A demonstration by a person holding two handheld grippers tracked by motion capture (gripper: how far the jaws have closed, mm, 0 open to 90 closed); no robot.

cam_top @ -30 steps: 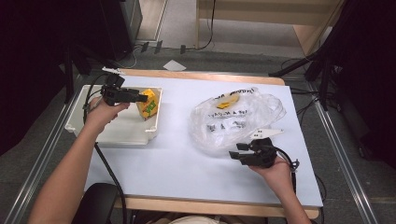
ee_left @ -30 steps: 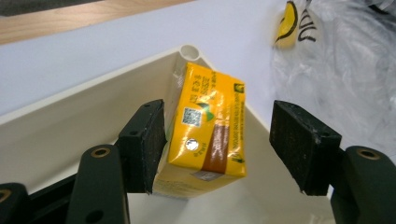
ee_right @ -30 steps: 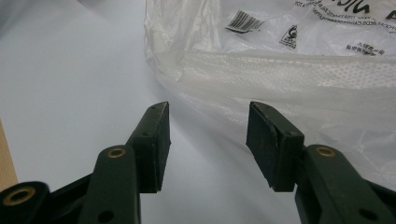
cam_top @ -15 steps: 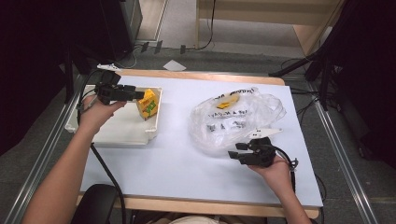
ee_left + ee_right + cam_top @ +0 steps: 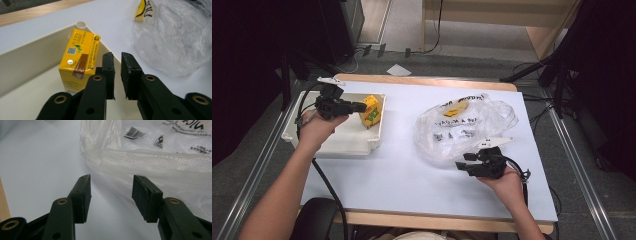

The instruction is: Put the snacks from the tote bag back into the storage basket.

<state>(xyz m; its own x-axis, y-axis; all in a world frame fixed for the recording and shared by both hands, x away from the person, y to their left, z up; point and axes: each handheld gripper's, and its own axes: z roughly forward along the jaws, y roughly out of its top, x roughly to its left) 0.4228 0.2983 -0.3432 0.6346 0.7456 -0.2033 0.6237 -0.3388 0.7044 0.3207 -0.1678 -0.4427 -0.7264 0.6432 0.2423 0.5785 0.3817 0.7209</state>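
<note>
A yellow drink carton (image 5: 372,111) stands upright in the right end of a cream tray (image 5: 337,145). My left gripper (image 5: 362,106) hovers over the tray, its tips just left of the carton. In the left gripper view the carton (image 5: 77,60) stands apart to the left of the left gripper (image 5: 117,56). Its jaws have just been closing and now leave only a narrow slit with nothing in it. My right gripper (image 5: 462,166) rests low at the near edge of a clear plastic bag (image 5: 462,122). In the right gripper view, that gripper (image 5: 111,178) is open and empty in front of the bag (image 5: 155,157).
The bag has black print and a yellow patch (image 5: 454,111) near its far side. A white sheet covers the table (image 5: 402,190). A cable (image 5: 329,190) hangs from the left gripper over the table's near edge. Dark equipment stands to the left and right of the table.
The left gripper has drawn back slightly to the left, away from the carton, and its jaws have closed. The right gripper and the bag have stayed put.
</note>
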